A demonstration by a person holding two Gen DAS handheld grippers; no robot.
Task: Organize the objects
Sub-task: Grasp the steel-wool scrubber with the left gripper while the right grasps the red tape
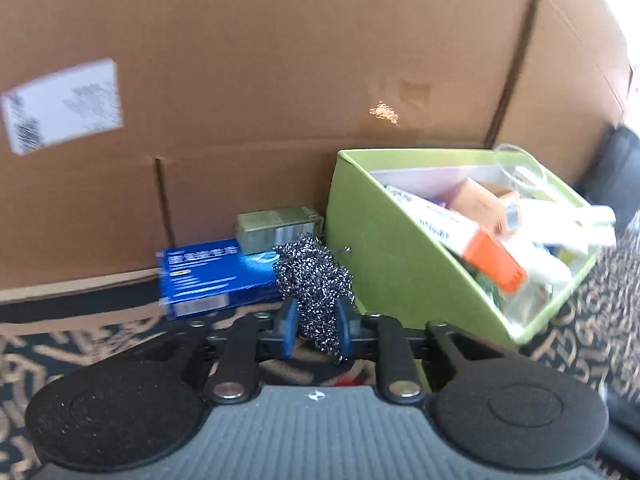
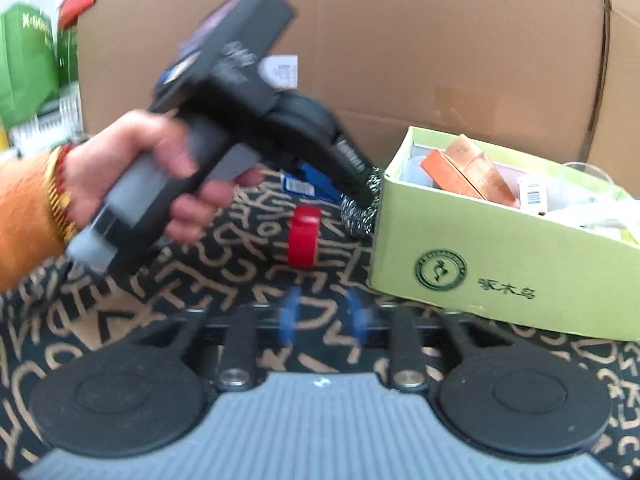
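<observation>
My left gripper [image 1: 316, 326] is shut on a steel wool scourer [image 1: 314, 280], held just left of the green box [image 1: 372, 240], which is full of small cartons. In the right wrist view the left gripper [image 2: 362, 196] holds the scourer [image 2: 362, 212] against the green box's [image 2: 500, 264] left corner. My right gripper [image 2: 322, 314] is open and empty over the patterned cloth. A red tape roll [image 2: 303, 236] stands on the cloth beyond it. A blue carton [image 1: 212, 276] and a grey-green carton [image 1: 276, 226] lie behind the scourer.
A large cardboard box [image 1: 280, 80] fills the back, and it also shows in the right wrist view [image 2: 440, 40]. Green and red packages [image 2: 32, 52] stand at the far left. The cloth [image 2: 120, 300] is dark with tan marks.
</observation>
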